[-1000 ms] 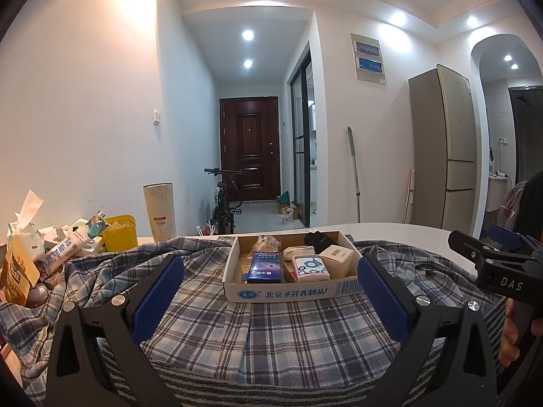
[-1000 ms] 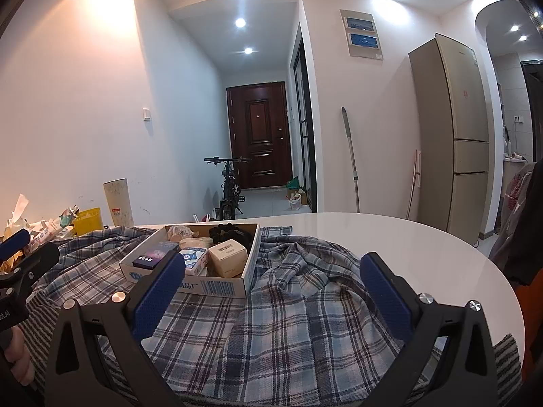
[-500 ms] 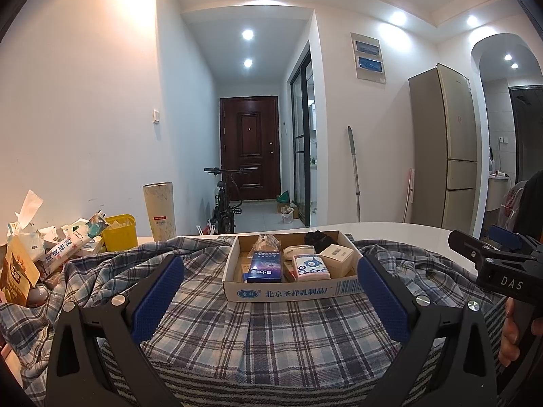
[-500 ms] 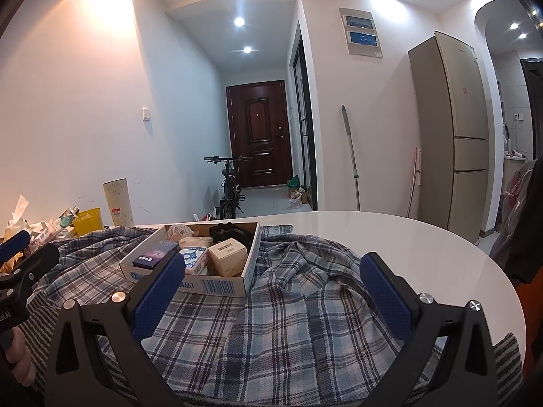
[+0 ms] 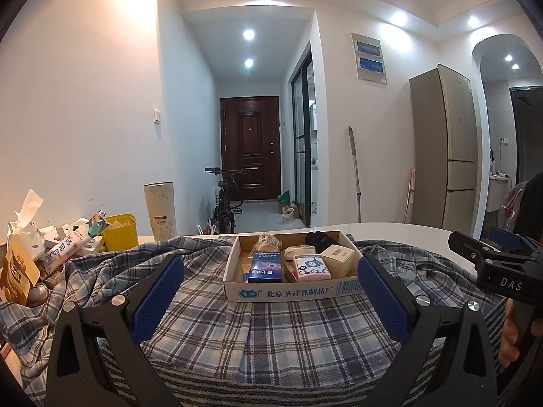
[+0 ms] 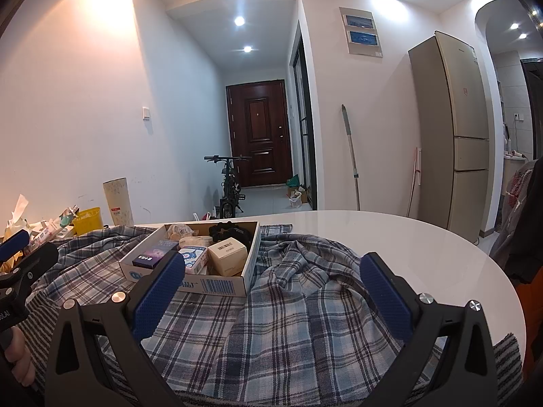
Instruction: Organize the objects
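Your left gripper (image 5: 269, 291) hovers low over the plaid shirt (image 5: 271, 332) with its blue-padded fingers spread wide and nothing between them, looking straight at the shallow cardboard box (image 5: 292, 290) that sits on the cloth. Your right gripper (image 6: 271, 288) is likewise released and empty, held over the rumpled right half of the same shirt, with the box to its front left, partly behind its left finger. Inside the box you can see a dark blue carton (image 5: 265, 266) at the near left, a small pink-and-white packet (image 5: 310, 267) beside it, a beige cardboard cube (image 5: 340, 257) at the right, a black bunched item (image 5: 317, 238) at the far right corner and a clear-wrapped snack (image 5: 268, 242) at the back. The shirt lies spread over a white round table (image 6: 390, 234). Off to your left, past the cloth's edge, stands a yellow tub (image 5: 119, 232), a tall pale cylinder (image 5: 160, 212) and a heap of snack packets (image 5: 51, 247). In the left view, your right hand (image 5: 519, 335) grips the other tool's handle at the frame's right edge.
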Demonstrator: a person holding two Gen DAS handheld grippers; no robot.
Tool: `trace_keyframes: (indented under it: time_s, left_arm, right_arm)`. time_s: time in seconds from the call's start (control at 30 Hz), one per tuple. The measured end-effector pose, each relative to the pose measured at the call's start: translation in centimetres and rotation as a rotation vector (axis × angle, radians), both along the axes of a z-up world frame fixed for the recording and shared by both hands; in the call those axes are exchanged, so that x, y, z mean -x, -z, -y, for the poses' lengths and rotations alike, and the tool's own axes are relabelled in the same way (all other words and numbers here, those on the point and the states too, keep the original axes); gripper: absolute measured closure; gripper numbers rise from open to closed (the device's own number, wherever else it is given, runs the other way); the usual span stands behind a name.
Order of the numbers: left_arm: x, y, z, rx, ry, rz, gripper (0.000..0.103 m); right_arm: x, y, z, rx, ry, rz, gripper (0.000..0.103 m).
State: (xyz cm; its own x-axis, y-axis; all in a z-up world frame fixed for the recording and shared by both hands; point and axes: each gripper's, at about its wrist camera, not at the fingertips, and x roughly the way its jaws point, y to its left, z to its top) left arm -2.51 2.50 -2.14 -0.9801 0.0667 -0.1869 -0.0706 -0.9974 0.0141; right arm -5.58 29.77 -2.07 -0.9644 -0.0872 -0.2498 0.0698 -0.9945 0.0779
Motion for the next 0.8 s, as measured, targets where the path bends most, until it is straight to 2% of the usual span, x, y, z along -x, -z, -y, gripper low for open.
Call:
trace_keyframes:
  time_s: [0.8]
  left_arm:
    - [0.24,-0.16,0.09,0.004,0.0,0.017,0.0]
  right_arm:
    - [0.35,0.15,0.04,0.0,-0.001,0.016,0.0]
